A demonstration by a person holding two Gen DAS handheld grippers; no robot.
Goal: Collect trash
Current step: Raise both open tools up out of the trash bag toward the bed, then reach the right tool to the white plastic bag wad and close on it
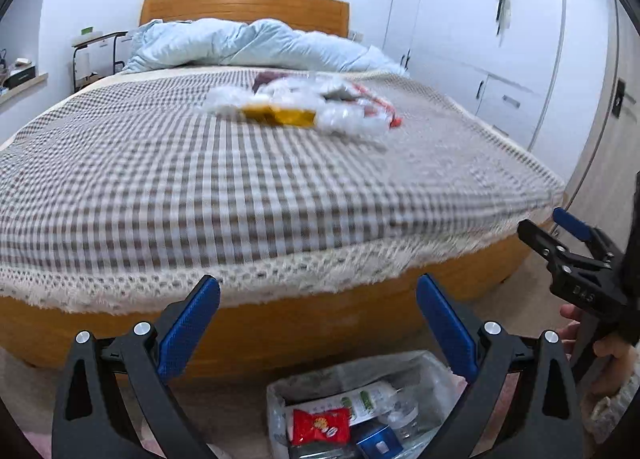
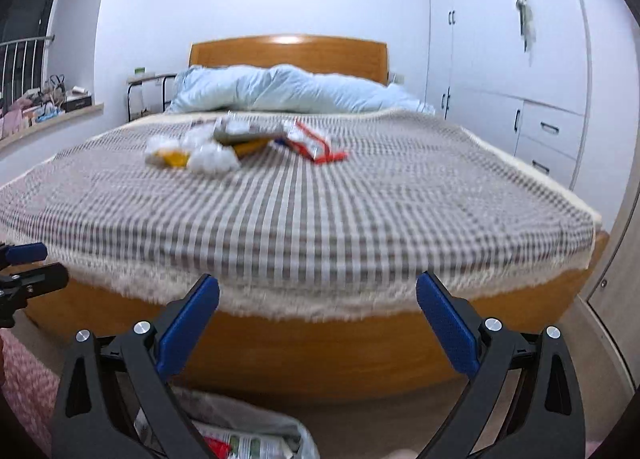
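Observation:
A heap of trash lies on the checked bedspread: crumpled white tissues, a yellow wrapper and a red-and-white wrapper. The same trash heap shows in the right wrist view. On the floor at the foot of the bed stands a plastic-lined trash bin with a red packet and other wrappers inside. My left gripper hangs open above the bin with nothing between its fingers. My right gripper is open too, and the right gripper also appears at the left wrist view's right edge.
The wooden bed fills the middle, with a light blue duvet bunched at the headboard. White wardrobes line the right wall. A side table and a cluttered window ledge are at the left. A pink rug lies at the lower left.

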